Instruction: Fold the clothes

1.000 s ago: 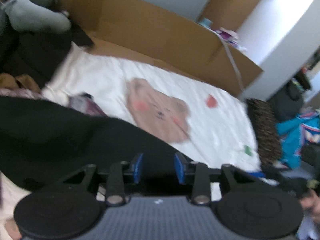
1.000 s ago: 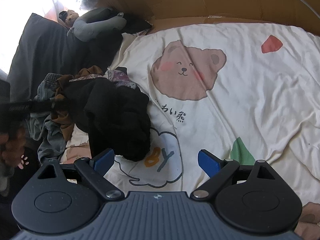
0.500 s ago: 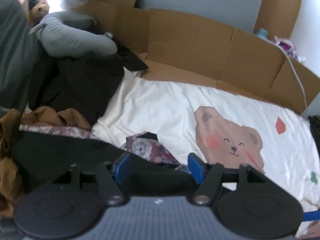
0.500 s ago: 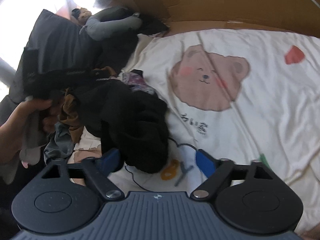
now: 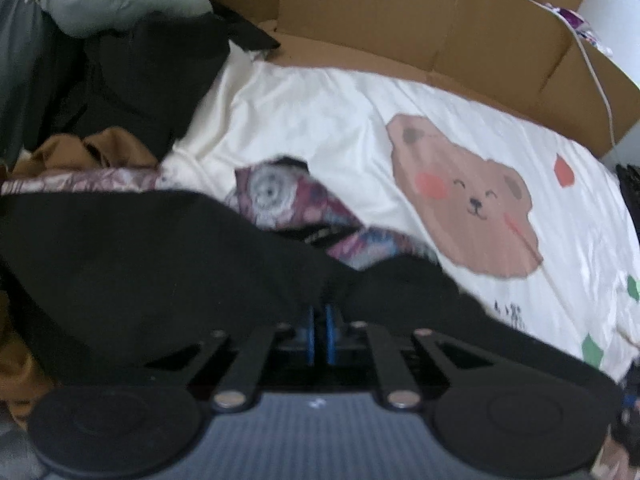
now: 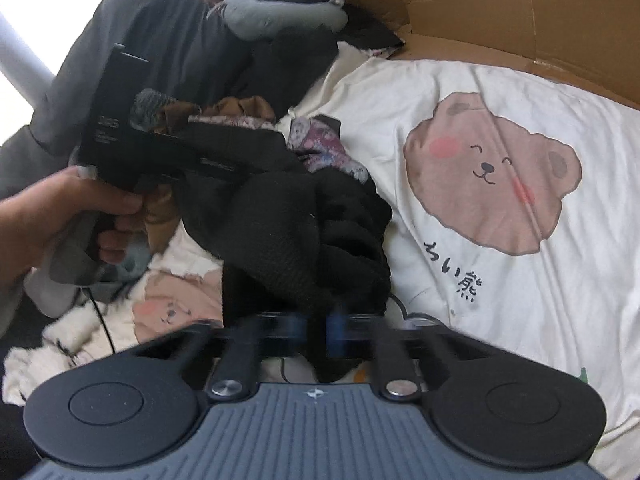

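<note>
Change: both our tongs, wide earlier, now pinch the black garment.
Left gripper: narrow, holding it.
Right gripper: same.
Garment axis: bunched on the bear-print sheet; we cannot tell.

Japanese print "ちい熊" on bear bedsheet

left gripper pinched closed, right gripper — likewise
</note>
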Available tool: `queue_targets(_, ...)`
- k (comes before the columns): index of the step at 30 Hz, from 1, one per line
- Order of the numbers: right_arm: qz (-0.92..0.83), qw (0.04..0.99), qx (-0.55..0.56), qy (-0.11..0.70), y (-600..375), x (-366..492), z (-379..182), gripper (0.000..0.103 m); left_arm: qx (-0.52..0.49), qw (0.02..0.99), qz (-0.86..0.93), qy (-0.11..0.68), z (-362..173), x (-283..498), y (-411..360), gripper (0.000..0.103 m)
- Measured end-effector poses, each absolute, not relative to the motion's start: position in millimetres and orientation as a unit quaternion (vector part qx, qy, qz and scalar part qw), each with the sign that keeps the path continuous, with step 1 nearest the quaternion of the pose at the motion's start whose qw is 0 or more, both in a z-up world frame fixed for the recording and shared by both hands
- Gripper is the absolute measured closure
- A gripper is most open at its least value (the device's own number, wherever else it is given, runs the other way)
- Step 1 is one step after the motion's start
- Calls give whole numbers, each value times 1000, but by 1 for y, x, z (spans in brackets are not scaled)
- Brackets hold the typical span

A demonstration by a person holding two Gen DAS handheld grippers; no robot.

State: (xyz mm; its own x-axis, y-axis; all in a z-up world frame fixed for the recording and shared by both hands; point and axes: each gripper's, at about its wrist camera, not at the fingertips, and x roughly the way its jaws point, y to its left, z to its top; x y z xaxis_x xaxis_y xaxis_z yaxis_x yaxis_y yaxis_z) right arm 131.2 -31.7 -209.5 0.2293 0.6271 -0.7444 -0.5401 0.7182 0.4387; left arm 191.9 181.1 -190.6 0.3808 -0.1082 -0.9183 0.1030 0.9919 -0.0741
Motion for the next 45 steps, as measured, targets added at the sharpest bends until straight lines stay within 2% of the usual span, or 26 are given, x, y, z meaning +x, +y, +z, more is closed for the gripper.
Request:
queue_targets(9, 336, 794, 40, 505, -65, 115, -215, 102, -44, 781, -99, 615, -207, 138, 186, 98)
queue_targets(18, 266, 837, 55, 475, -116, 135, -192, 102, -38, 751, -200, 628, -206, 118, 125, 98)
queue_targets(27, 208, 836, 67, 503, -168, 136, -208, 102, -36, 793, -227, 564, -151, 133, 114, 99)
queue_targets(33, 225, 820, 65, 522, -173, 121, -213, 102, -20, 819, -203, 536, -149, 160, 117, 98)
queue_targets(37, 241, 808, 64, 534, -174, 111, -214, 100, 28, 828, -205, 522, -158, 172, 103, 88)
queue_targets(40, 250, 800, 73, 540, -176, 108, -211, 93, 77, 829, -208, 513, -173, 177, 93, 77)
queue_targets(42, 252, 801, 80, 537, -180, 108, -207, 83, 78, 826, -207, 518, -181, 183, 91, 73)
queue_targets(45, 250, 802, 94, 535, -189, 110, -202, 80, 87, 822, -209, 523, -193, 184, 87, 63)
